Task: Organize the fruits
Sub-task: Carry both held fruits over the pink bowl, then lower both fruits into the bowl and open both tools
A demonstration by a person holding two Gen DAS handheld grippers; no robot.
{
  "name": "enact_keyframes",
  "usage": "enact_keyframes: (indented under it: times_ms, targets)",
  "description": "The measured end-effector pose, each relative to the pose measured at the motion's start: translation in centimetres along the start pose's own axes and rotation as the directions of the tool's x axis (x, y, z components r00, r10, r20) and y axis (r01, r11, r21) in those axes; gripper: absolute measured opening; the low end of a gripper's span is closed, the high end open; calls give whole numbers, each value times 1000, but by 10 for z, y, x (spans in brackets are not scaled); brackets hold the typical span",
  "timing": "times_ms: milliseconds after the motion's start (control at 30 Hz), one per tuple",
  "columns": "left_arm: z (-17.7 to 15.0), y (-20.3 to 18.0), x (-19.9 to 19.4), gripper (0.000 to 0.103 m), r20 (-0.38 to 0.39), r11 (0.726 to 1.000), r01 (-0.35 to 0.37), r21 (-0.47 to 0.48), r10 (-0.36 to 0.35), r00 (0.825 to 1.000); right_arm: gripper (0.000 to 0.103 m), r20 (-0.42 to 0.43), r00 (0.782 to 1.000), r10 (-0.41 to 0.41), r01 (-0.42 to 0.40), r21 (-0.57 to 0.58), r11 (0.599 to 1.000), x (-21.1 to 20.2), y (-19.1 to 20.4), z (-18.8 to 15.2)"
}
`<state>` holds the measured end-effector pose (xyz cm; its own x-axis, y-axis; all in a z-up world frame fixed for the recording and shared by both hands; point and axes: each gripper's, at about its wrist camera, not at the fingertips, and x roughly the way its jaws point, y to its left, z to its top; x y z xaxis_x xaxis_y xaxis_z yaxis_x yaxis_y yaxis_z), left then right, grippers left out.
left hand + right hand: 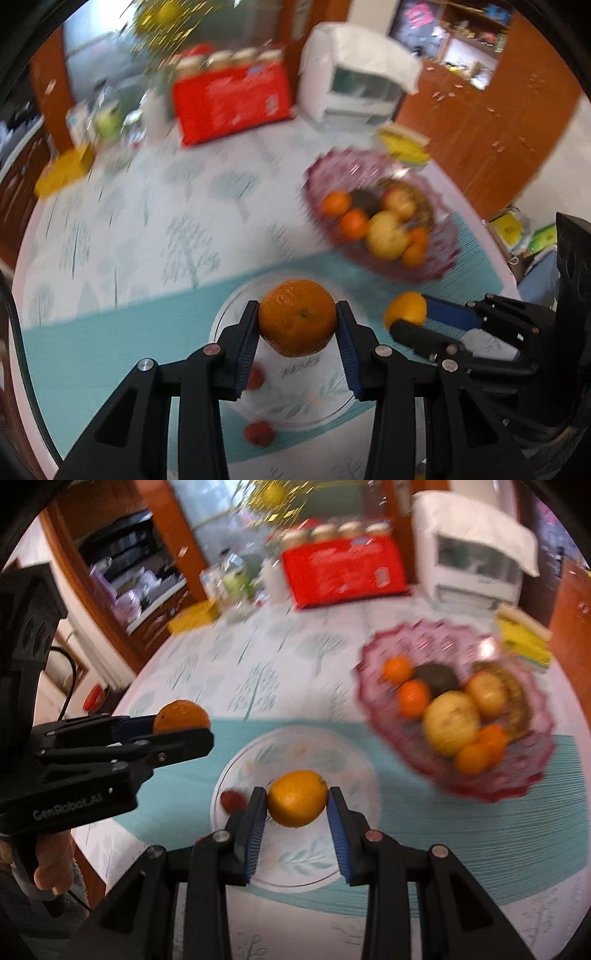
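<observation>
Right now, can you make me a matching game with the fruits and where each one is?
Things:
1. big orange
2. yellow-orange fruit
3. small red fruit
4. yellow apples

Places:
A. in the pink bowl
B. lying on the clear plate
C. between the left gripper's jaws
D. between the right gripper's jaws

Pairs: 1-C, 2-D, 3-B, 4-A

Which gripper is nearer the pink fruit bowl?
Right. The right gripper, shut on a yellow-orange fruit above the clear plate, is on the side toward the pink fruit bowl. The left gripper, holding an orange, is on the far side.
</observation>
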<state>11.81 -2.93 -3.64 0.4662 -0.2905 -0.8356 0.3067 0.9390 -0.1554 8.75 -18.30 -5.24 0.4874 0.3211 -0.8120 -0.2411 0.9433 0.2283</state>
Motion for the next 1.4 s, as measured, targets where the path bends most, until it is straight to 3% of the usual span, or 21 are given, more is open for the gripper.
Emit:
enact_keyframes:
  times_ms: [267,467,600,767,933,1167,1400]
  targets:
    - [69,-48,-19,39,108,994,2,110,-14,994,34,159,978,-133,127,47,991,-70,-63,60]
    - [111,-70,-4,39,142,992,-18,128,-1,990,34,209,957,-200,185,88,979,-79,-103,107]
    - [129,-78,28,39,124,992,-43,120,28,992,34,189,966,-176,148,155,977,-58,-130,130]
    - [131,-79,91,39,13,996,-29,79,28,1000,34,116,988,-102,71,247,966,-5,-157,145]
    - [125,-82,141,39,-60,997,-28,68,32,998,34,25,997,-74,63,296,953,55,-176,146]
    - [132,-78,182,39,-60,999,-46,21,47,997,34,-65,997,-34,53,313,948,111,-188,142]
    - [131,-75,212,41,-72,997,-79,11,80,994,35,-97,995,-16,43,280,959,131,-191,144]
